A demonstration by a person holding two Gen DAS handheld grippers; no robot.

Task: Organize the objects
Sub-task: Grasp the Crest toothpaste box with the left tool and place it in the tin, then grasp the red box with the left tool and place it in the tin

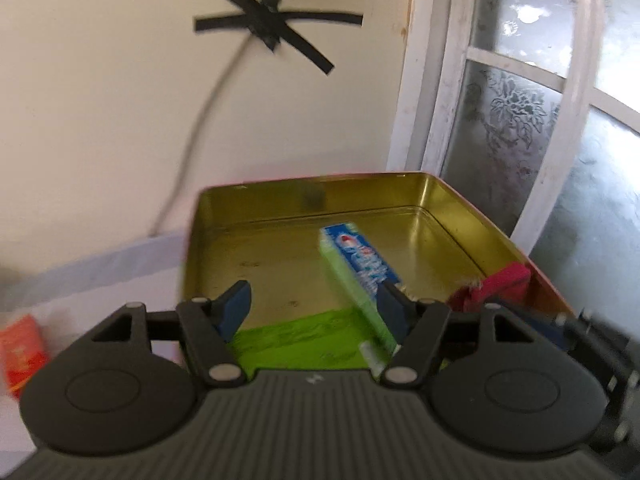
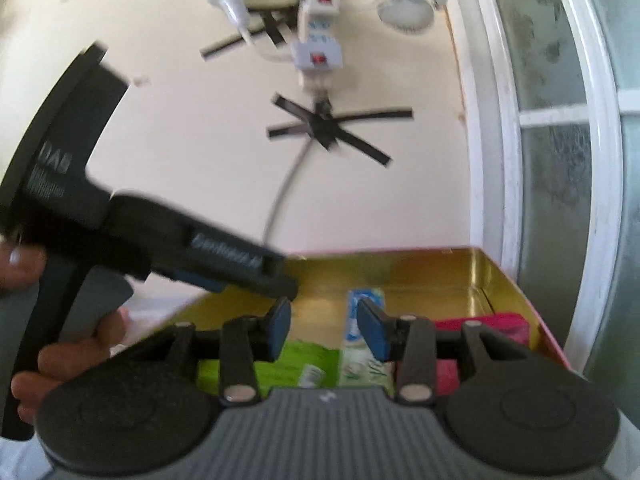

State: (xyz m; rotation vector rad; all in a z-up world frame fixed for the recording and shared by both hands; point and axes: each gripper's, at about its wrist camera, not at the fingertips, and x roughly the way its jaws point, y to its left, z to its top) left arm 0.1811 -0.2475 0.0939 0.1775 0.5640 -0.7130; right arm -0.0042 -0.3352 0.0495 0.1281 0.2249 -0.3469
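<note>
A gold tin box (image 1: 456, 216) stands against the wall. In it lie a blue and green toothpaste box (image 1: 356, 272), a bright green packet (image 1: 304, 340) and a red item (image 1: 496, 288). My left gripper (image 1: 316, 304) is open and empty above the tin's near edge. My right gripper (image 2: 324, 320) is open and empty over the same tin (image 2: 492, 276), with the toothpaste box (image 2: 360, 332), green packet (image 2: 300, 356) and red item (image 2: 488, 324) below it. The left gripper's body (image 2: 132, 232) crosses the right wrist view at left.
A cream wall with black tape crosses (image 1: 272, 24) and a grey cable (image 1: 200, 128) is behind the tin. A white-framed frosted glass door (image 1: 520, 92) stands at right. A red packet (image 1: 24, 348) lies at far left on the table. A power strip (image 2: 318, 36) hangs on the wall.
</note>
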